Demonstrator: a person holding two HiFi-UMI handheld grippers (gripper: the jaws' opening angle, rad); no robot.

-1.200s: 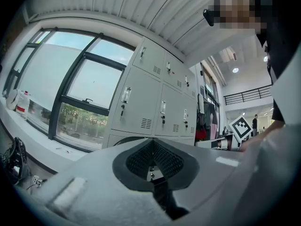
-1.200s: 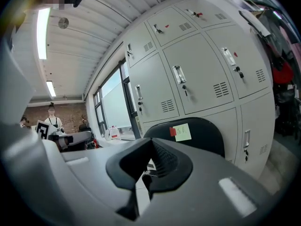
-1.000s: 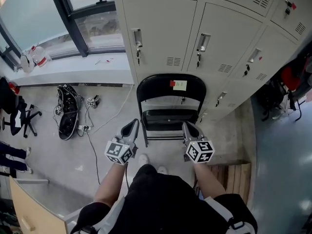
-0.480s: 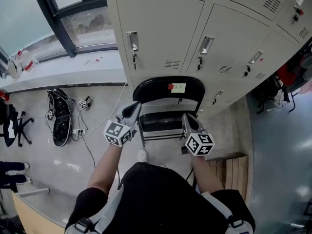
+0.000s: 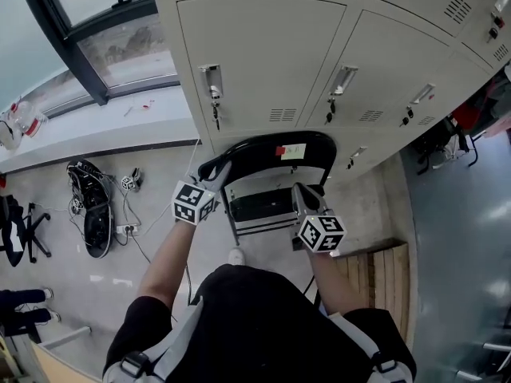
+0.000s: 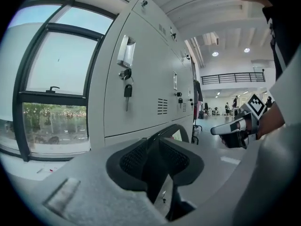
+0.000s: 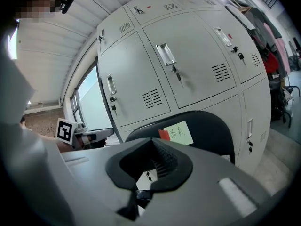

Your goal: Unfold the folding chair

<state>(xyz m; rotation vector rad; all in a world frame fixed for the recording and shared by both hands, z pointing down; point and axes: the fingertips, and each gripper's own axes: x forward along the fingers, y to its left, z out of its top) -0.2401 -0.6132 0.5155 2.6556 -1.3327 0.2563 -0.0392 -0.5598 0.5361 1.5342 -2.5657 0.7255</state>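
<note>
The left gripper (image 5: 212, 171), its jaws just opening, stands open around the folding chair's (image 5: 263, 145) backrest edge. The right gripper (image 5: 301, 195) is closed and empty.

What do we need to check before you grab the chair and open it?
1. Chair folded, standing against the lockers: ok.
2. Left gripper open: ok, its jaws have just been opening.
3. Left jaws around the chair's rim: cannot tell; the rim shows in line with the gap, and no pad visibly presses on it.
4. Right gripper open: not ok, it is shut on nothing.
5. Shoe clear of the chair's legs: cannot tell.
</note>
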